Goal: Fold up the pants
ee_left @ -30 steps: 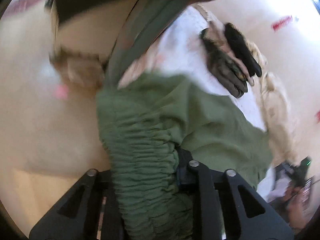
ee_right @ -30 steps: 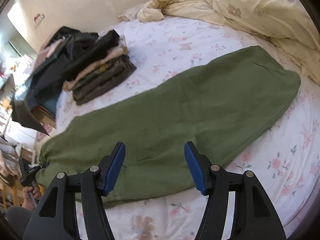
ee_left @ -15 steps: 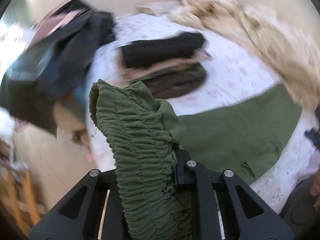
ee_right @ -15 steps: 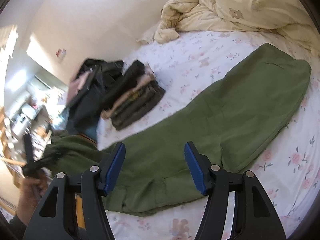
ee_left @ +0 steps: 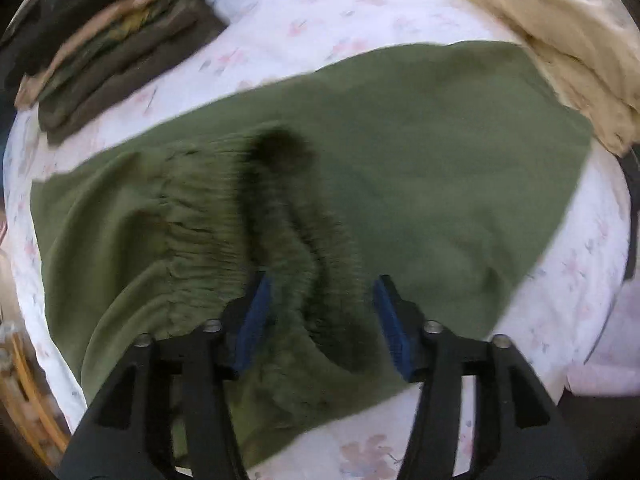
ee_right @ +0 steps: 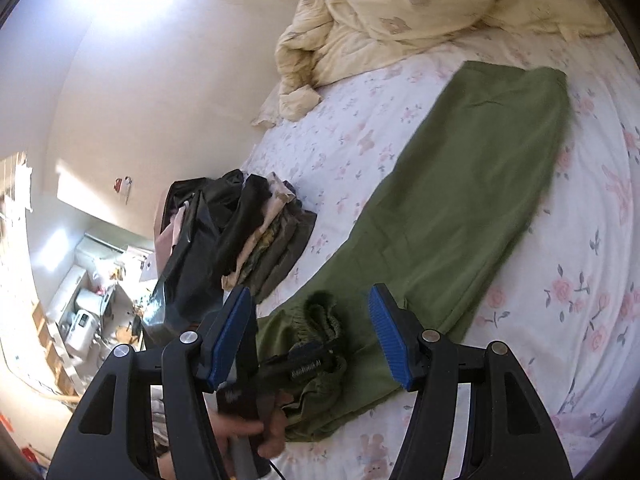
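left gripper [ee_left: 320, 316]: jaws just opened, gathered waistband [ee_left: 288, 264] of green pants [ee_left: 440, 140] between, unclamped | right gripper [ee_right: 312, 336]: apart, empty, above waistband

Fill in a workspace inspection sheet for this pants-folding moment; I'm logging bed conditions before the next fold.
Surface: floral bed sheet, pants lying on it.
Job's things: green pants spread flat; elastic waistband bunched, folded over the legs.
Clutter: stack of folded clothes; dark garments beside it; cream duvet crumpled at the bed's far side.
Grippers: left gripper has just been opening, waistband between its pads, not pressed; right gripper open, empty.
Cables: nothing seen.
Surroundings: pale wall; cluttered shelves below.
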`<state>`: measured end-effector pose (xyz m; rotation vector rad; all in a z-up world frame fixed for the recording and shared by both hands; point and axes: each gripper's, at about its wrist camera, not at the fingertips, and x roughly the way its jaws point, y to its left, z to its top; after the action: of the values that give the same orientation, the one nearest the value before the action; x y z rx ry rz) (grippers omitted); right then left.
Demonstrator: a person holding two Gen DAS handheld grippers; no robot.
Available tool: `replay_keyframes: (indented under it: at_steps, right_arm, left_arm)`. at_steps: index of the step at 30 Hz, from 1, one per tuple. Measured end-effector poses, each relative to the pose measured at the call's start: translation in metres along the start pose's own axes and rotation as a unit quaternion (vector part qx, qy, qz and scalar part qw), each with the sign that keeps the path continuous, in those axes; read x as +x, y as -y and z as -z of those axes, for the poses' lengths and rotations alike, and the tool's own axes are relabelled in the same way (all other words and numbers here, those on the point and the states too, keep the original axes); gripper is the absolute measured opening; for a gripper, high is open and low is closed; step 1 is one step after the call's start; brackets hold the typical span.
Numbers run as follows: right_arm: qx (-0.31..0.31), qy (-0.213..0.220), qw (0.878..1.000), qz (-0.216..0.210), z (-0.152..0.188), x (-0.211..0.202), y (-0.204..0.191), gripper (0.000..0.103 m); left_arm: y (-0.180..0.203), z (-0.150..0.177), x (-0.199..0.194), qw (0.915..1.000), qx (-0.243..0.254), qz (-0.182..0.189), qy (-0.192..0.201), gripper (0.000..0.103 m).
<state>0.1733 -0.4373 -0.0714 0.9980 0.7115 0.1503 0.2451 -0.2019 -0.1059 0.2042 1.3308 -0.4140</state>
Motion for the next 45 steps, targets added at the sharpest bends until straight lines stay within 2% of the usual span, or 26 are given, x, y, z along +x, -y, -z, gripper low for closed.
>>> replay_keyframes:
  at_steps: [2,3,5,7,9,12,14,18,19,22,23,25,27,29,31,32,33,34,36,37,39,40,41,43,45]
  right_arm:
    - [-0.001,-0.003,1.0,0.001,0.001,0.003,-0.002,0.064]
    - [-0.003,-0.006,1.0,0.001,0.002,0.005,-0.004,0.064]
    - [-0.008,-0.018,1.0,0.002,0.006,0.014,-0.009,0.064]
    - [-0.017,-0.039,0.999,0.004,0.01,0.023,-0.014,0.064]
    - [-0.031,-0.071,0.997,0.015,0.013,0.039,-0.021,0.064]
    - [-0.06,-0.126,0.99,0.035,0.013,0.077,-0.036,0.064]
    - [-0.079,-0.149,0.985,0.045,0.011,0.103,-0.047,0.064]
    - [-0.096,-0.213,0.972,0.042,0.018,0.165,-0.062,0.062]
    - [-0.102,-0.238,0.964,0.056,0.025,0.184,-0.064,0.062]
    - [-0.118,-0.291,0.945,0.096,0.049,0.23,-0.058,0.055]
    - [-0.113,-0.308,0.939,0.099,0.057,0.241,-0.055,0.05]
    - [-0.113,-0.331,0.931,0.105,0.071,0.255,-0.051,0.05]
    - [-0.122,-0.347,0.923,0.111,0.081,0.263,-0.05,0.05]
    - [-0.129,-0.358,0.914,0.138,0.088,0.267,-0.046,0.051]
    - [-0.14,-0.37,0.902,0.173,0.094,0.273,-0.036,0.051]
    - [-0.15,-0.381,0.894,0.181,0.098,0.277,-0.032,0.051]
    - [-0.148,-0.388,0.891,0.182,0.1,0.279,-0.031,0.051]
    - [-0.146,-0.387,0.893,0.179,0.1,0.278,-0.032,0.053]
    - [-0.143,-0.396,0.897,0.135,0.098,0.275,-0.043,0.049]
    - [-0.16,-0.385,0.899,0.135,0.096,0.27,-0.052,0.048]
    - [-0.214,-0.338,0.902,0.163,0.09,0.256,-0.069,0.052]
    - [-0.216,-0.33,0.905,0.157,0.089,0.251,-0.072,0.053]
    - [-0.189,-0.34,0.912,0.128,0.087,0.247,-0.071,0.053]
    - [-0.143,-0.368,0.914,0.096,0.094,0.25,-0.064,0.051]
    - [-0.156,-0.374,0.905,0.133,0.103,0.255,-0.055,0.053]
  left_arm:
    - [-0.003,0.006,-0.031,0.9977,0.01,0.054,0.039,0.056]
    - [-0.009,0.01,-0.052,0.9959,0.018,0.066,0.059,0.056]
    - [-0.029,0.017,-0.086,0.9942,0.019,0.069,0.08,0.056]
    - [-0.058,0.026,-0.109,0.9938,0.005,0.061,0.093,0.064]
    - [-0.104,0.04,-0.13,0.994,-0.022,0.015,0.106,0.073]
    - [-0.158,0.055,-0.123,0.9905,-0.077,-0.056,0.1,0.076]
    - [-0.187,0.065,-0.102,0.9886,-0.108,-0.079,0.068,0.076]
    - [-0.21,0.077,-0.055,0.9867,-0.157,-0.041,-0.008,0.076]
    - [-0.212,0.078,-0.047,0.9863,-0.159,-0.038,-0.018,0.076]
    - [-0.219,0.074,-0.048,0.9858,-0.157,-0.061,-0.005,0.076]
    - [-0.226,0.071,-0.056,0.9839,-0.164,-0.07,0.013,0.076]
    - [-0.232,0.069,-0.064,0.9803,-0.179,-0.078,0.029,0.076]
    - [-0.236,0.065,-0.068,0.9768,-0.197,-0.075,0.038,0.076]
    - [-0.24,0.066,-0.072,0.974,-0.211,-0.068,0.044,0.076]
    - [-0.241,0.065,-0.075,0.9731,-0.218,-0.057,0.048,0.076]
    - [-0.239,0.063,-0.074,0.9733,-0.218,-0.053,0.049,0.076]
    - [-0.237,0.062,-0.077,0.9738,-0.215,-0.052,0.052,0.076]
    - [-0.235,0.061,-0.079,0.9744,-0.211,-0.054,0.053,0.076]
    - [-0.23,0.059,-0.08,0.9757,-0.204,-0.056,0.056,0.076]
    - [-0.229,0.06,-0.081,0.9758,-0.203,-0.057,0.059,0.076]
    - [-0.228,0.06,-0.083,0.9756,-0.202,-0.06,0.062,0.076]
    - [-0.228,0.061,-0.083,0.9751,-0.202,-0.064,0.064,0.076]
    - [-0.229,0.062,-0.084,0.9748,-0.203,-0.066,0.064,0.076]
    - [-0.229,0.063,-0.082,0.9745,-0.205,-0.066,0.062,0.076]
    - [-0.229,0.063,-0.08,0.9746,-0.206,-0.066,0.059,0.076]
